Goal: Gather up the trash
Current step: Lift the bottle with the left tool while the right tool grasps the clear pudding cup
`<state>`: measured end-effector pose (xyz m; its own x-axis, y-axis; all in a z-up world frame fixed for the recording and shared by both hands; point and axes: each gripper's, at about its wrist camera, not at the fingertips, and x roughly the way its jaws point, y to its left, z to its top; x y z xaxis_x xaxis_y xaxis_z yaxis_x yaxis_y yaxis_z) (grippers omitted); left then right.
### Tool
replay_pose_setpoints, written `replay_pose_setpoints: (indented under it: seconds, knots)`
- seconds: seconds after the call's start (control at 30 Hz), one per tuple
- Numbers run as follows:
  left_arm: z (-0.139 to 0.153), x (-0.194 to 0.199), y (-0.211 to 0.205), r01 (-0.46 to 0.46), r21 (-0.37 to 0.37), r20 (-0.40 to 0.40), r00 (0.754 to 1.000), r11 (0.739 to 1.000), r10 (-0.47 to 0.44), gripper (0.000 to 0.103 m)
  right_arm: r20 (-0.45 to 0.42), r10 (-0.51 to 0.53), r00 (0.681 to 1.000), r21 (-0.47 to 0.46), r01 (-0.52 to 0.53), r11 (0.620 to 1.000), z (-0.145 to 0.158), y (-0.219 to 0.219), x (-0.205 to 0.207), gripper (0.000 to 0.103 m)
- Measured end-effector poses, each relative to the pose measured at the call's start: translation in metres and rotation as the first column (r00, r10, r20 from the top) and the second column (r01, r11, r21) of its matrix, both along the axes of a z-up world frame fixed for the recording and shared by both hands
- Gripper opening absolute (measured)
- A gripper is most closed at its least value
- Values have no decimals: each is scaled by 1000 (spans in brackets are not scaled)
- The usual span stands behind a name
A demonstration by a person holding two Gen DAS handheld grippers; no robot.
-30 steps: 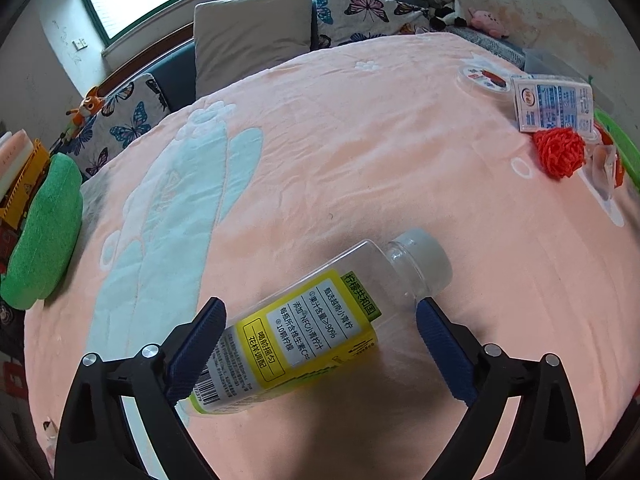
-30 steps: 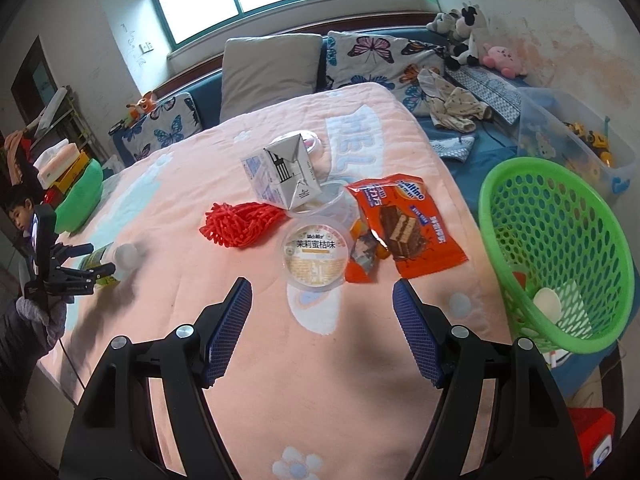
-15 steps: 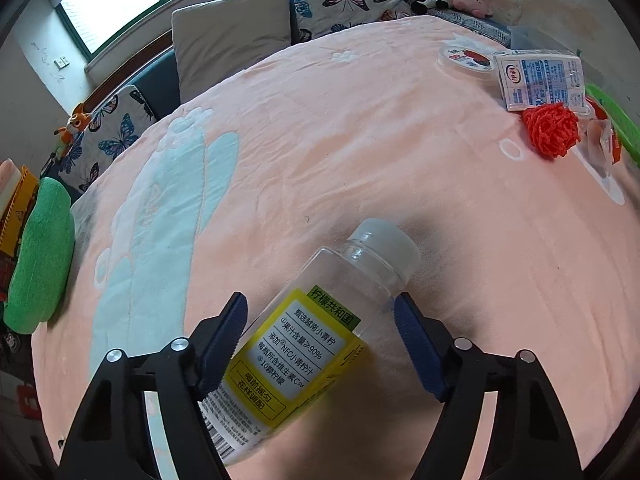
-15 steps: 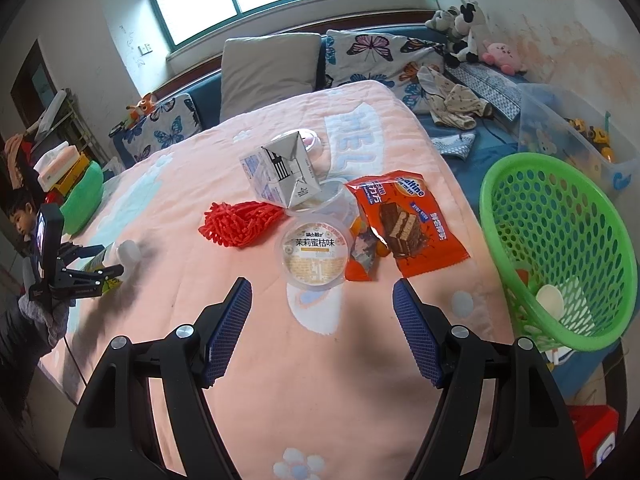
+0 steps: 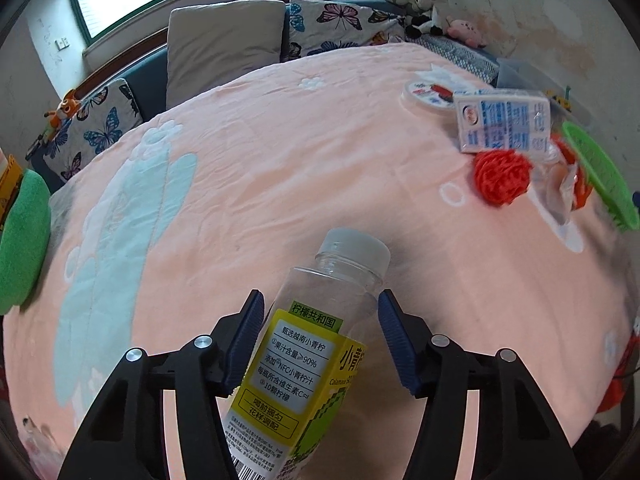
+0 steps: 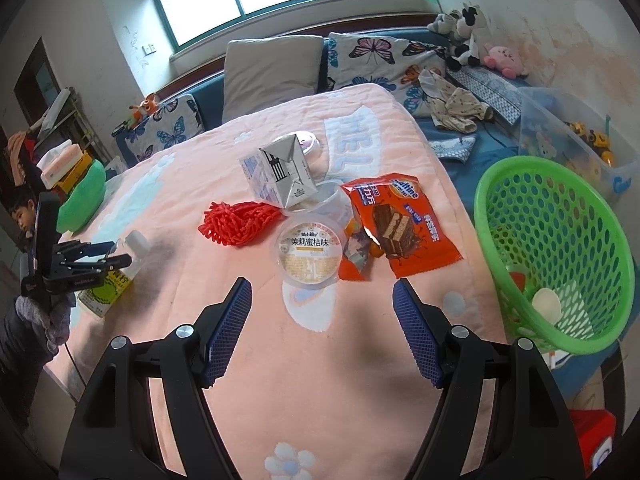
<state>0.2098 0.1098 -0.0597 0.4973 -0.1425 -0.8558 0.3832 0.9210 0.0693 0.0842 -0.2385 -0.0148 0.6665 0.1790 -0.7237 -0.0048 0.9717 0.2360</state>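
The bottle [image 5: 320, 344] is seen at the lower centre of the left wrist view, lying on the pink blanket [image 5: 280, 152] with its white cap toward the upper middle of the frame and its labelled body running down and slightly left, out of the bottom edge. Its long axis is thus nearly in line with the left gripper [image 5: 320, 336], whose jaws have just been closing, with the bottle between them. The left pad appears to be against the label, while a narrow gap seems to remain at the right pad, so a full grip cannot be confirmed.

The right gripper [image 6: 322, 328] is held about half open and empty over bare blanket, low in its own view. The green basket [image 6: 560, 248] is seen at the right of that frame, far from the bottle, which lies at the left edge. The left hand is clearly the nearer one.
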Motion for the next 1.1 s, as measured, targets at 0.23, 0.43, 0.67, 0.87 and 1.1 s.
replay_pose_setpoints:
  seconds: [0.23, 0.43, 0.67, 0.87, 1.1]
  knots:
    - [7, -11, -26, -21, -96, 4, 1000, 995, 22, 57, 1, 49, 999, -1, -49, 999, -1, 4, 5, 73]
    - [6, -13, -48, -41, -135, -8, 999, 990, 40, 56, 1, 95, 995, -13, -95, 995, -7, 10, 16, 73]
    - [-3, -9, -72, -61, -154, -45, 997, 986, 55, 56, -21, 146, 989, 0, -146, 989, -23, 18, 34, 71]
    - [-12, -7, -80, -75, -150, -60, 996, 986, 67, 55, 15, 189, 982, -46, -188, 981, -22, 27, 52, 71]
    - [-13, -3, -76, -84, -166, -70, 995, 983, 73, 56, 5, 200, 980, -83, -199, 976, -33, 27, 78, 73]
